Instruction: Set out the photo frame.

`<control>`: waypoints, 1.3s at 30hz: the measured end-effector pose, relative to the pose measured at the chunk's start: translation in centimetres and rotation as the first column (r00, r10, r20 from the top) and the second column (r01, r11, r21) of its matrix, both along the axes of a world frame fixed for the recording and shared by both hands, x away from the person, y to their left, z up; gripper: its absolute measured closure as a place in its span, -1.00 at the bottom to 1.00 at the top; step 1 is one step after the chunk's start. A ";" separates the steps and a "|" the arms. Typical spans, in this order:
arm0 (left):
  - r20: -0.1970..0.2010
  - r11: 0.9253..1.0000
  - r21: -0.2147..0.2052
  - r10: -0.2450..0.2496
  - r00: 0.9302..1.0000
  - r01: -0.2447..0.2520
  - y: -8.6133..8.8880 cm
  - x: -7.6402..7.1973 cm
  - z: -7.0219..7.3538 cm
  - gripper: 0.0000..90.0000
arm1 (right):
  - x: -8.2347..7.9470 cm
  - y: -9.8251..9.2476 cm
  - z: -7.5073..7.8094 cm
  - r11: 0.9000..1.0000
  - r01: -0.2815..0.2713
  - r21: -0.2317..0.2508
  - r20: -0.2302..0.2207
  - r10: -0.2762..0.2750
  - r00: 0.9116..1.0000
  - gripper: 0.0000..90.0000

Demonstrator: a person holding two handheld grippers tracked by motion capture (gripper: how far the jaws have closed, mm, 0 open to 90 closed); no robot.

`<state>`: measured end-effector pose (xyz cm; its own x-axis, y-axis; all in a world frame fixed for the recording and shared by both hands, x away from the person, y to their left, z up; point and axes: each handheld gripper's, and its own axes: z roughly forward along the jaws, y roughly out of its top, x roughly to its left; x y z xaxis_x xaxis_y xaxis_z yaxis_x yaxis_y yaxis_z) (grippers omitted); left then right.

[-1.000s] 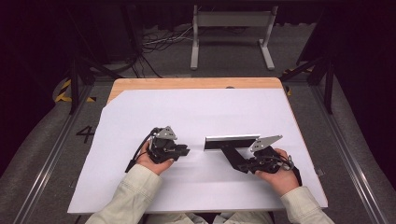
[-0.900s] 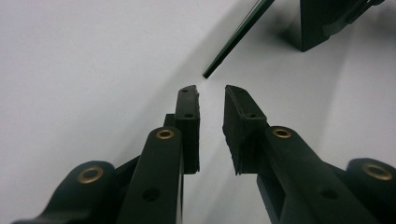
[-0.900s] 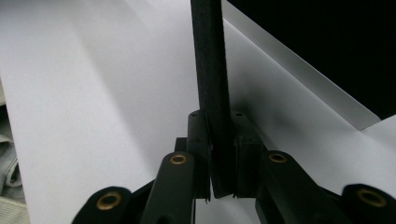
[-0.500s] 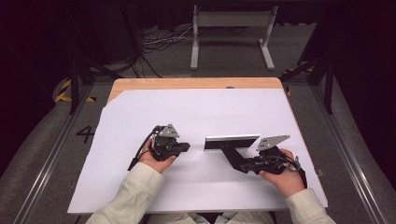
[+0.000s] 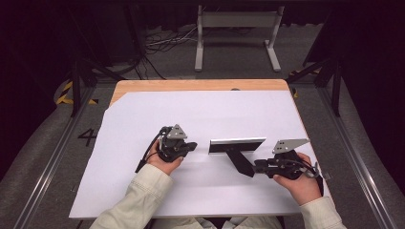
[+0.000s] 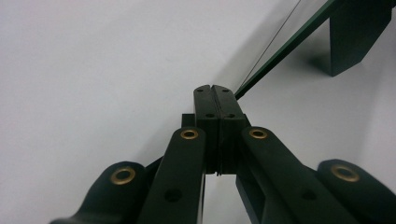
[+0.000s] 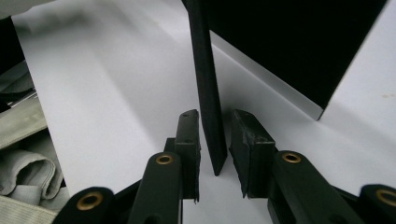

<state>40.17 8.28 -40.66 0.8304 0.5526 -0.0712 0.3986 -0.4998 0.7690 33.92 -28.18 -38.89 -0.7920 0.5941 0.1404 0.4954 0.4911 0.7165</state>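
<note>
Two changes since a second ago: the left hand-held gripper [image 5: 191, 145] has just closed its jaws together on nothing, and the right hand-held gripper [image 5: 258, 167] has drawn slightly toward the counter's [image 5: 200, 86] near-right corner. Its jaws stand apart, straddling the picture frame's [image 5: 237, 145] black stand [image 7: 205, 93] unpressed, right of centre.

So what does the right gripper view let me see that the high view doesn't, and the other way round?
The right gripper view adds the close-up: the frame's black prop stands between the jaws of the right gripper, which have just been opening, with a slim gap at one pad. The high view adds the whole scene: the left gripper near the picture frame, the wooden table and the cables on the floor. Both share the frame, its prop and the white sheet.
</note>
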 end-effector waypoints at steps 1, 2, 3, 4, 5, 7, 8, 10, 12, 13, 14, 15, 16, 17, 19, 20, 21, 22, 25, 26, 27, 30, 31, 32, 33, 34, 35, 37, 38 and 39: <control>0.005 1.000 0.000 0.000 1.000 0.000 -0.1 0.0 -0.1 1.00 | -0.1 -0.4 0.2 1.000 0.009 0.003 0.011 -0.009 1.000 0.67; 0.007 1.000 -0.001 0.005 1.000 -0.005 -0.2 0.1 -0.2 1.00 | -0.1 -0.5 0.3 1.000 0.015 0.004 0.014 -0.015 1.000 0.69; 0.013 1.000 -0.004 0.010 1.000 -0.010 -0.2 0.2 -0.3 1.00 | -0.1 -0.6 0.4 1.000 0.019 0.005 0.019 -0.019 1.000 0.71; 0.013 1.000 -0.004 0.010 1.000 -0.010 -0.2 0.2 -0.3 1.00 | -0.1 -0.6 0.4 1.000 0.019 0.005 0.019 -0.019 1.000 0.71; 0.009 1.000 -0.004 0.010 1.000 -0.010 -0.2 0.3 -0.4 1.00 | -0.1 -0.7 0.4 1.000 0.022 0.004 0.021 -0.022 1.000 0.73; 0.002 1.000 -0.008 0.011 1.000 -0.011 -0.2 0.5 -0.6 1.00 | -0.1 -0.9 0.5 1.000 0.022 0.005 0.024 -0.022 0.999 0.81; -0.006 1.000 -0.011 0.012 1.000 -0.012 -0.2 0.6 -0.7 1.00 | 0.0 -1.0 0.5 1.000 0.017 0.001 0.032 -0.017 0.999 0.85; -0.017 1.000 -0.016 0.008 1.000 -0.009 -0.2 0.7 -0.9 1.00 | 0.0 -1.2 0.5 1.000 0.009 -0.006 0.042 -0.008 0.999 0.95; -0.024 1.000 -0.023 0.002 1.000 -0.002 -0.3 0.7 -0.9 1.00 | 0.1 -1.3 0.4 1.000 0.003 -0.015 0.047 -0.002 0.999 1.00; -0.025 1.000 -0.025 -0.001 1.000 0.001 -0.3 0.7 -0.9 1.00 | 0.2 -1.3 0.4 1.000 0.006 -0.015 0.050 -0.005 0.999 1.00; -0.022 1.000 -0.025 -0.005 1.000 0.004 -0.3 0.8 -0.9 1.00 | 0.2 -1.4 0.4 1.000 0.011 -0.017 0.054 -0.010 0.999 1.00; -0.024 1.000 -0.025 -0.003 1.000 0.003 -0.4 0.7 -0.9 1.00 | 0.2 -1.5 0.4 1.000 0.018 -0.019 0.057 -0.016 0.998 1.00; -0.027 1.000 -0.028 -0.005 1.000 0.004 -0.5 0.7 -1.0 1.00 | 0.3 -1.5 0.3 1.000 0.022 -0.022 0.063 -0.021 0.998 1.00; -0.026 1.000 -0.028 -0.006 1.000 0.006 -0.5 0.7 -1.0 1.00 | 0.4 -1.6 0.3 0.999 0.026 -0.024 0.065 -0.024 0.998 1.00; -0.026 1.000 -0.027 -0.006 1.000 0.006 -0.5 0.7 -1.0 1.00 | 0.5 -1.7 0.1 0.999 0.038 -0.028 0.071 -0.036 0.997 1.00; -0.029 1.000 -0.030 -0.004 1.000 0.003 -0.5 0.7 -1.0 1.00 | 0.7 -1.8 0.0 0.999 0.042 -0.029 0.075 -0.040 0.996 1.00; -0.029 1.000 -0.031 0.000 1.000 -0.001 -0.5 0.7 -1.0 1.00 | 0.8 -1.8 -0.1 0.998 0.047 -0.031 0.073 -0.045 0.996 1.00; -0.030 0.999 -0.033 0.000 1.000 -0.001 -0.5 0.7 -1.0 1.00 | 0.9 -1.8 -0.3 0.998 0.053 -0.031 0.073 -0.051 0.996 1.00; -0.030 1.000 -0.031 -0.002 1.000 0.002 -0.6 0.7 -1.1 1.00 | 1.4 -1.9 -0.6 0.997 0.065 -0.032 0.069 -0.063 0.996 1.00; -0.034 0.999 -0.033 0.000 0.999 -0.001 -0.7 0.7 -1.1 1.00 | 1.5 -1.9 -0.8 0.997 0.071 -0.031 0.065 -0.069 0.996 1.00; -0.037 0.999 -0.034 0.000 0.999 -0.001 -0.7 0.7 -1.1 1.00 | 1.6 -1.9 -0.9 0.997 0.075 -0.027 0.060 -0.073 0.996 1.00; -0.041 0.999 -0.036 -0.002 0.999 0.001 -1.1 0.8 -1.3 1.00 | 1.9 -1.9 -1.2 0.996 0.083 -0.024 0.051 -0.081 0.995 1.00; -0.041 0.999 -0.034 -0.004 0.999 0.003 -1.2 0.8 -1.3 1.00 | 2.0 -1.9 -1.3 0.996 0.084 -0.025 0.050 -0.083 0.995 1.00; -0.044 0.999 -0.038 -0.003 0.999 0.002 -1.3 0.9 -1.4 1.00 | 2.0 -2.0 -1.3 0.996 0.085 -0.023 0.048 -0.083 0.995 1.00; -0.047 0.999 -0.040 0.000 0.999 -0.002 -1.5 1.0 -1.5 1.00 | 2.1 -2.0 -1.4 0.996 0.089 -0.024 0.049 -0.087 0.995 1.00; -0.048 0.999 -0.039 -0.004 0.999 0.002 -1.5 1.1 -1.5 1.00 | 2.1 -2.1 -1.4 0.996 0.092 -0.023 0.049 -0.091 0.995 1.00; -0.055 0.999 -0.043 0.001 0.998 -0.003 -1.6 1.2 -1.6 1.00 | 2.1 -2.2 -1.4 0.995 0.096 -0.023 0.049 -0.094 0.994 1.00; -0.065 0.999 -0.052 0.003 0.998 -0.007 -1.8 1.5 -1.9 1.00 | 2.0 -2.5 -1.2 0.994 0.105 -0.018 0.052 -0.104 0.993 1.00; -0.067 0.999 -0.050 0.001 0.998 -0.005 -1.9 1.6 -2.0 1.00 | 2.0 -2.7 -1.0 0.994 0.111 -0.016 0.055 -0.110 0.992 1.00; -0.070 0.999 -0.050 0.006 0.998 -0.009 -2.1 1.7 -2.1 1.00 | 2.0 -2.9 -0.9 0.993 0.120 -0.014 0.059 -0.119 0.991 1.00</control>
<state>41.83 6.19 -42.81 0.8183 0.5531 -0.1565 0.4556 -0.4581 0.7632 35.88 -31.13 -39.79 -0.7214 0.6873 0.0852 0.5095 0.4434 0.7374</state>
